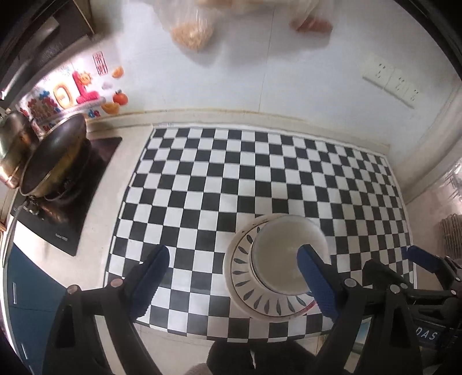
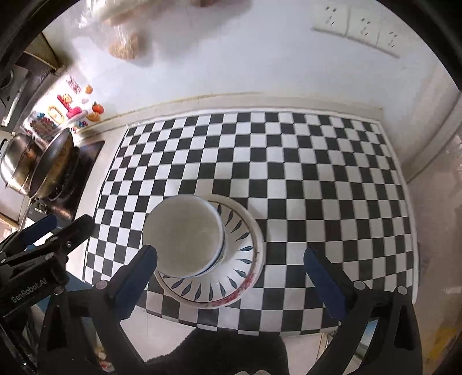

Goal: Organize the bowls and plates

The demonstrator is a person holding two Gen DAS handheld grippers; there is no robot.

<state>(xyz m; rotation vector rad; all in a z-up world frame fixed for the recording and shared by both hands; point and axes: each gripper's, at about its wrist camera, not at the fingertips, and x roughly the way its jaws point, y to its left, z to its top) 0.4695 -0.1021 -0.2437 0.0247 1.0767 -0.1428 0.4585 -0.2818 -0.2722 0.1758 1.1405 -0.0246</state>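
— Blue-padded fingers first, right under our noses: our left gripper [image 1: 234, 277] is spread wide with nothing between the pads, only checkered mat showing through the gap.

— Same on our side. Our right gripper [image 2: 231, 274] stands as wide as we see it go, and it grips nothing either. Where do we have the crockery?

— Just past the fingertips. From the left wrist, the white bowl [image 1: 286, 256] sits behind our right-hand finger, which overlaps its near rim in the picture; whether they touch, we cannot tell. So the stack lies off to the right of the gap, not inside it.

— And from the right wrist it is mirrored: the bowl sits by our left-hand finger, towards the left of the gap. It rests in the leaf-patterned plate [image 2: 239, 253], off-centre towards the plate's left edge.

— We can also see a second plate [image 2: 231, 300] under it, a red floral rim peeking out at the near edge.

— All of it stands on the black-and-white checkered mat [image 2: 317, 173], towards the near edge.

— Farther off, left, a dark pan [image 1: 55, 155] and a steel pot [image 2: 17, 161] on the stove [image 1: 72, 213].

— Farthest back, wall sockets [image 2: 358, 27] on the white wall.
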